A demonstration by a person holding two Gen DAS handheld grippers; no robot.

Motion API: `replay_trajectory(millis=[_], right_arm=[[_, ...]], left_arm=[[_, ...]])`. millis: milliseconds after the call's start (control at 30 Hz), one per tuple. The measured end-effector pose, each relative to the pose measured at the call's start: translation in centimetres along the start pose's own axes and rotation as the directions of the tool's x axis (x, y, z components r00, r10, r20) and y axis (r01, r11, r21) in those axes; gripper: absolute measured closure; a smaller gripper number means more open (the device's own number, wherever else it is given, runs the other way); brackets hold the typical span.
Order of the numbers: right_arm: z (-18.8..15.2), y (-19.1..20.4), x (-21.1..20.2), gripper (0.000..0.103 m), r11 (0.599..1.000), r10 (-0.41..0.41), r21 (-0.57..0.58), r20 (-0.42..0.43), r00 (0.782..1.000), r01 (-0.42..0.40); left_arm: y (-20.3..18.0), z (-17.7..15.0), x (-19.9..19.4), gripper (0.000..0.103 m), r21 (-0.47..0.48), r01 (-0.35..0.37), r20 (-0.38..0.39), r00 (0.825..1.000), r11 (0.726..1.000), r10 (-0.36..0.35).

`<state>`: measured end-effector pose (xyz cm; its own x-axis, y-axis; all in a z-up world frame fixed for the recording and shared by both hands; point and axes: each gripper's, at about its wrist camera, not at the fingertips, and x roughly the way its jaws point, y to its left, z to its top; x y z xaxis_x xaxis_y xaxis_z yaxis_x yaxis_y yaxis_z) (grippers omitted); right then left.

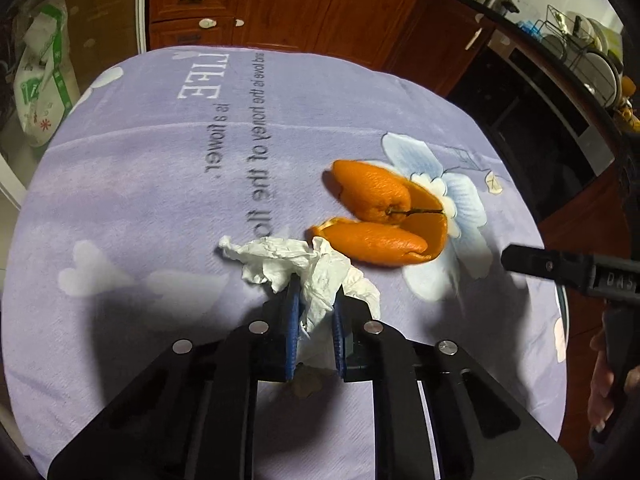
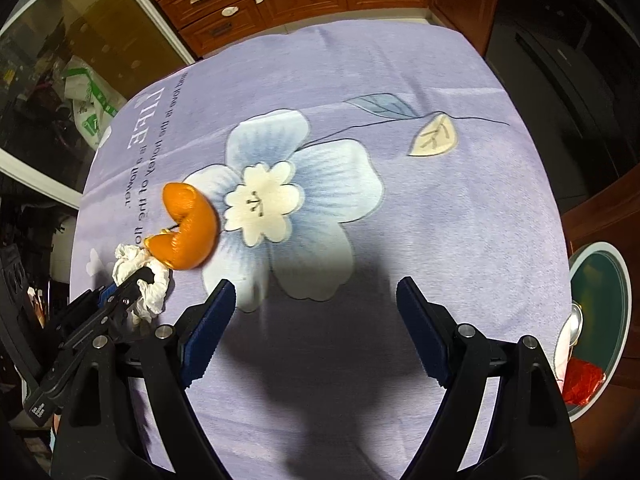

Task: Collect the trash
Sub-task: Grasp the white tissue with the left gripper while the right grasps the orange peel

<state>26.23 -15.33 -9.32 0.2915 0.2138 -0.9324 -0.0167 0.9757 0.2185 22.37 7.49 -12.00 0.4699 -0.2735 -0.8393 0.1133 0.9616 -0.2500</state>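
Left gripper [image 1: 316,304] is clamped on a crumpled white tissue [image 1: 296,264], blue pads pinching the lower part of the wad while the rest fans out ahead of the fingertips. Tissue sits on the table [image 1: 140,184], which is covered by a lilac cloth with grey lettering and a big pale-blue flower print [image 2: 296,200]. Can't tell whether the wad is lifted off the cloth or resting on it.

Orange peel [image 1: 384,216] lies just beyond the tissue, curled into two lobes with a thin stem showing, near edge touching or nearly touching the tissue. It overlaps the left petals of the flower print.

Right gripper [image 2: 316,300] hovers over the near part of the table, fingers spread wide apart, nothing between them. It casts a dark shadow on the cloth below. From its camera the peel [image 2: 188,232] and tissue [image 2: 140,276] are off to the left, with the left gripper [image 2: 120,292] on the tissue.

A round bin [image 2: 600,320] with a white rim sits past the table's right edge, red wrapper [image 2: 584,388] visible at its lower rim. Brown wooden cabinets [image 1: 280,4] behind the table. A green-and-white plastic bag [image 1: 44,72] is on the far left.
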Motion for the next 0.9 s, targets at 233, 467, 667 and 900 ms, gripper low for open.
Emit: replay_trajectory(millis=[233,467,667,900], right_arm=[[0.1,1.9,0.2,0.024,0.999,-0.002,-0.035,-0.007,1.000,0.002],[0.5,6.7,1.7,0.024,0.978,-0.026,-0.206,-0.030,0.999,0.020],[0.2,10.1,4.3,0.024,0.922,-0.089,-0.382,-0.066,0.994,0.057],[1.8,12.5,5.7,0.024,0.853,-0.126,-0.506,0.028,0.992,0.123]], left_arm=[[3.2,-1.6,-2.0,0.089,-0.042,0.008,-0.018,1.000,0.999,-0.009],[5.9,-2.9,-3.6,0.089,-0.063,0.014,-0.030,0.999,0.998,-0.016],[8.1,-3.4,-4.3,0.086,-0.093,0.039,-0.032,0.999,0.995,-0.042],[8.2,-3.2,-4.0,0.084,-0.090,0.048,-0.027,0.998,0.995,-0.051]])
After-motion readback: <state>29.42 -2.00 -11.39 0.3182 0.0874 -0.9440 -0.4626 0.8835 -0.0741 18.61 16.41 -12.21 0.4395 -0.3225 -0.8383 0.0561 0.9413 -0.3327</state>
